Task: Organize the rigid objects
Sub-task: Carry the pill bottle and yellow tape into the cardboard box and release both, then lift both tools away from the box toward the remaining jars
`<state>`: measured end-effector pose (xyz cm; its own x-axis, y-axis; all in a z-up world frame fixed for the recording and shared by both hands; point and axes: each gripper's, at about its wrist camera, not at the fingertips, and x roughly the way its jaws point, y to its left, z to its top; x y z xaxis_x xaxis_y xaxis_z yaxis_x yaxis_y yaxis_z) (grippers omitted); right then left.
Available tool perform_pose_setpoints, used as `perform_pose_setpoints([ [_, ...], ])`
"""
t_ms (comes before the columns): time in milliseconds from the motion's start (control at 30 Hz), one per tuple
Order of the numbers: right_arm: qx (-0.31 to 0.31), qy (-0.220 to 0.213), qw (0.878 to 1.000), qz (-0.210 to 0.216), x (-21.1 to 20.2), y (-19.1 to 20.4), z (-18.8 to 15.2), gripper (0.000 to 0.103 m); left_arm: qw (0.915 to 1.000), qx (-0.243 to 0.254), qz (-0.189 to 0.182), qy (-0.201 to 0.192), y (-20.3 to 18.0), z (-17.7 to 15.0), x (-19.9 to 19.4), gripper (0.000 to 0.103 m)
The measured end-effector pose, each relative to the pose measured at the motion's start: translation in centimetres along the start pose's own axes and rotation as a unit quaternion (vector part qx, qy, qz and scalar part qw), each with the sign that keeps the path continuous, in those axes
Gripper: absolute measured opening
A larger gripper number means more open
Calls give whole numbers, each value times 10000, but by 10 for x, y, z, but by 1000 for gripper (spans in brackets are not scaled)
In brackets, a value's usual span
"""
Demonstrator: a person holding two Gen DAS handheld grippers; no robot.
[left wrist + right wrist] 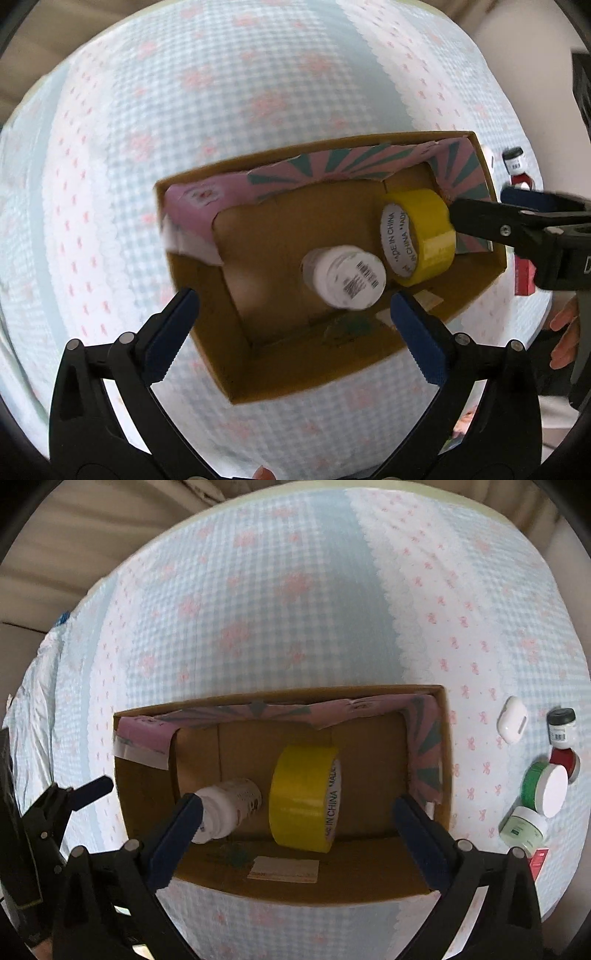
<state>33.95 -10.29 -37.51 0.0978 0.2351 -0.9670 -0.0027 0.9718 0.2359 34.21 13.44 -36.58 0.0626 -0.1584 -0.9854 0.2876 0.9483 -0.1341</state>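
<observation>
Both claws (291,317) (295,823) gape wide, empty.

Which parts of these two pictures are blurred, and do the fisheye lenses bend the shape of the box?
Left wrist view: the white bottle is smeared by motion, though its barcode is still visible; the cardboard box bulges outward. Right wrist view: the yellow tape roll is fairly sharp, the box edges curve, and the small jars at the right rim look squeezed. Both views darken at the corners.

surface: blue gingham cloth (280,635), pink bows | beyond: beige wall (44,572) | light: soft daylight
</observation>
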Motion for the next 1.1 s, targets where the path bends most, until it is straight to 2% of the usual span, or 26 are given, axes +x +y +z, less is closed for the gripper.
perform_pose_setpoints([
  [267, 90, -65, 9999, 29, -11, -2, -17, 103, 9994, -345, -38, -73, 13, -16, -12, 103],
  [500, -43, -253, 9997, 40, -35, 9, -32, 103, 9984, -435, 69, -364, 9, -37, -55, 103],
  [733, -233, -527, 9983, 67, -85, 25, -57, 103, 9957, -561, 180, -717, 3, -63, -111, 103],
  [967, -237, -1060, 9941, -53, -153, 31, -90, 103, 9914, -645, 237, -1111, -6, -92, -162, 103],
  [1100, -80, -1394, 9900, -201, -190, 21, -110, 103, 9886, -482, 374, -1378, -22, -104, -191, 103],
])
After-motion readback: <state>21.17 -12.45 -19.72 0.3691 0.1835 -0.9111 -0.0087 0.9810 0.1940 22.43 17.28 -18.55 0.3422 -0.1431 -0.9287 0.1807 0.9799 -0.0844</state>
